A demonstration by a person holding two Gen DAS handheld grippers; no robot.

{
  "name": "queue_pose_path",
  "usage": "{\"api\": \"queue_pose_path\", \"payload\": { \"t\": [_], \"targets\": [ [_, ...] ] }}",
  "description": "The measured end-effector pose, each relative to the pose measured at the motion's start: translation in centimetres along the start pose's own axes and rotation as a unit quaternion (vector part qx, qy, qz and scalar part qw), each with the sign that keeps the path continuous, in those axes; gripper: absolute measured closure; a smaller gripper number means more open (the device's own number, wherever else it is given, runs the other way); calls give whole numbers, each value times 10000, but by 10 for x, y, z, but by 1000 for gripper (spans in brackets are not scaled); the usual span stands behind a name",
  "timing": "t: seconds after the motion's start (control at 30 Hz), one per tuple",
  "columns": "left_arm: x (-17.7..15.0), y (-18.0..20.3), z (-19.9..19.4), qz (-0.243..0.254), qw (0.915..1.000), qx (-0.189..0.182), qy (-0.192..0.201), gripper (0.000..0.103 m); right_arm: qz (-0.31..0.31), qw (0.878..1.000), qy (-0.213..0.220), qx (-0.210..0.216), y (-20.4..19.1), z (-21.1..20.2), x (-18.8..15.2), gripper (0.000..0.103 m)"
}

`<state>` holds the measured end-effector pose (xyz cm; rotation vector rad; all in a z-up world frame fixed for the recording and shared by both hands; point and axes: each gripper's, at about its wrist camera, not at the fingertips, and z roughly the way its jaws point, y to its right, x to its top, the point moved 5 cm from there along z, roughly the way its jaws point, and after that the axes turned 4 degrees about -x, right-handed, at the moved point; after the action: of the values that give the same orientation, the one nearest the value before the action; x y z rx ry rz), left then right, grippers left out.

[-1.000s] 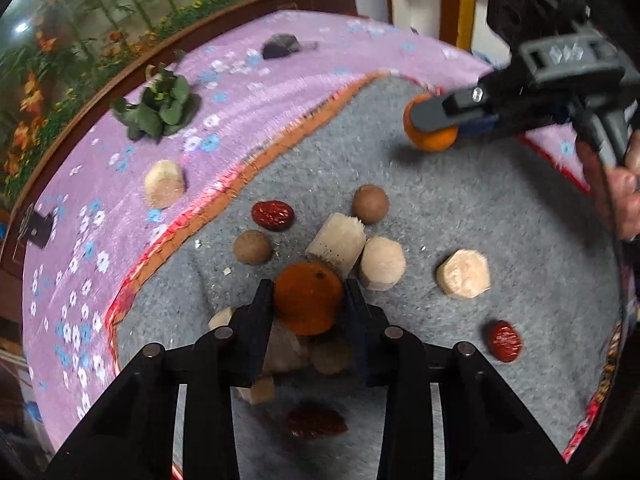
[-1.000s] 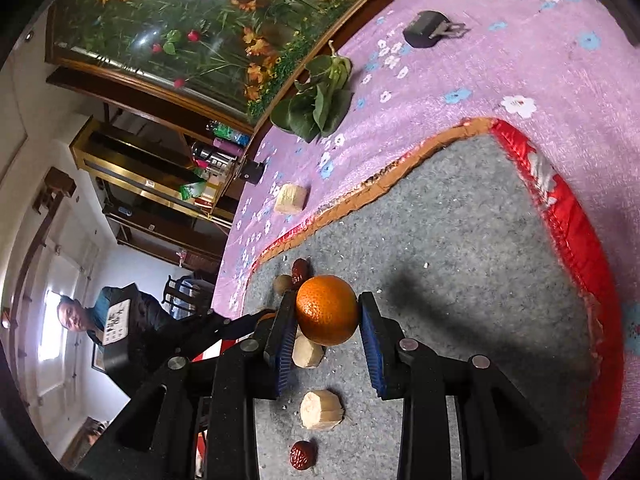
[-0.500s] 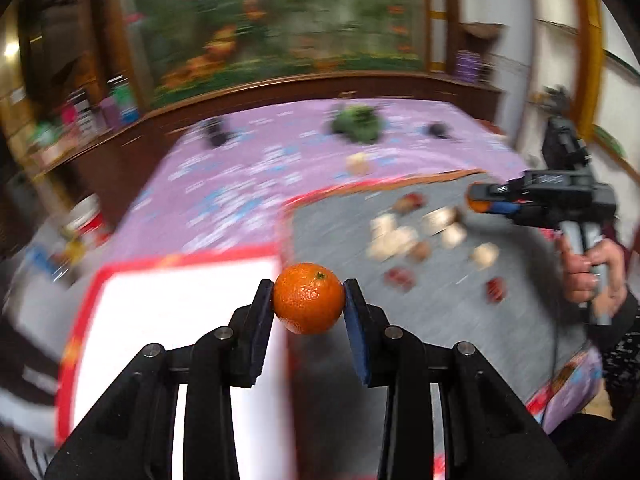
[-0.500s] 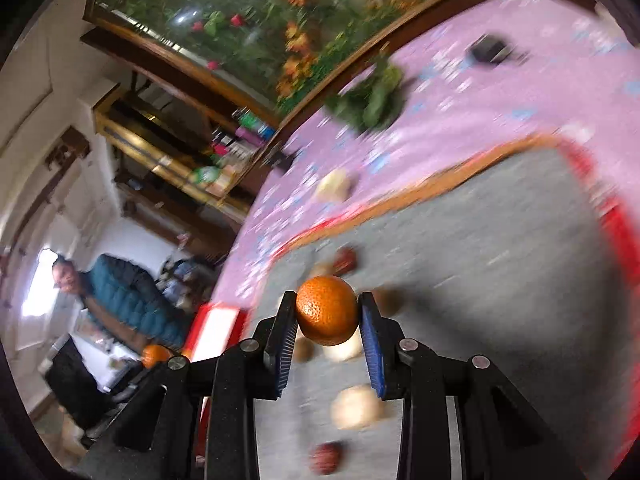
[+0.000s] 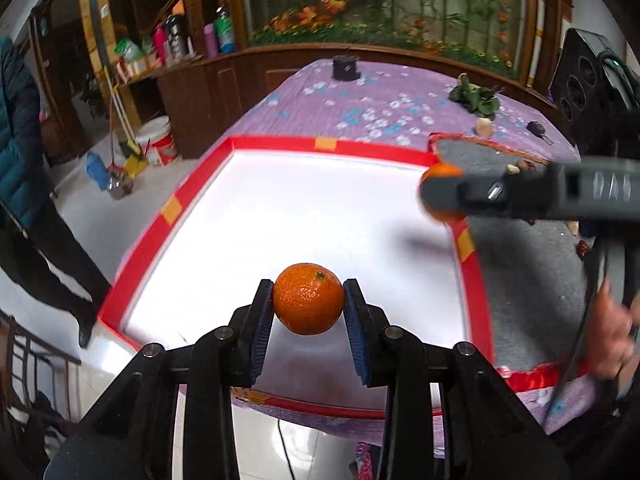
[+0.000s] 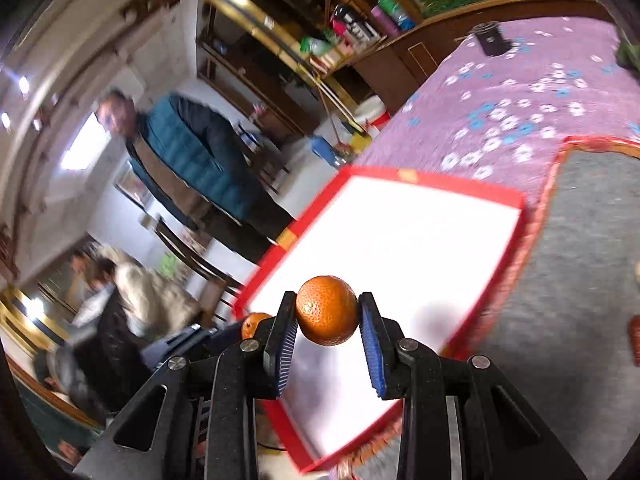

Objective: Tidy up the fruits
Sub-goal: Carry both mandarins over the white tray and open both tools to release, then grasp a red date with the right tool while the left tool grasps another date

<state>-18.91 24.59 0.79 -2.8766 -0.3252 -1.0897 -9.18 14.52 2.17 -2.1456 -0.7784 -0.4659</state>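
My left gripper [image 5: 309,300] is shut on an orange mandarin [image 5: 309,298] and holds it above the near part of a white tray with a red rim [image 5: 324,145]. My right gripper [image 6: 327,317] is shut on a second mandarin [image 6: 327,310] and holds it over the same tray's red rim [image 6: 432,181]. In the left wrist view the right gripper [image 5: 444,196] comes in from the right, with its mandarin [image 5: 440,170] above the tray's right rim. The left gripper's mandarin [image 6: 253,323] peeks out in the right wrist view.
A grey mat [image 5: 520,264] with leftover dates and pale fruit pieces lies right of the tray on a purple flowered cloth [image 5: 372,100]. A green plant [image 5: 476,98] and a black object [image 5: 346,67] sit farther back. People [image 6: 192,160] stand beyond the table's left edge.
Both grippers have swung left from over the grey mat to over the white tray, each still holding its mandarin.
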Motion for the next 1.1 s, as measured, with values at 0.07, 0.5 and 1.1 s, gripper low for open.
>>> {"api": "queue_pose_path", "payload": {
  "t": [0.07, 0.5, 1.1],
  "targets": [
    [-3, -4, 7, -86, 9999, 97, -59, 71, -122, 9996, -116, -215, -4, 16, -6, 72],
    [14, 3, -30, -274, 9887, 1308, 677, 26, -763, 9877, 541, -1250, -4, -28, -19, 44],
    [62, 107, -88, 644, 9766, 1321, 1569, 19, -516, 9627, 1946, -1806, 32, -203, -38, 33]
  ]
}}
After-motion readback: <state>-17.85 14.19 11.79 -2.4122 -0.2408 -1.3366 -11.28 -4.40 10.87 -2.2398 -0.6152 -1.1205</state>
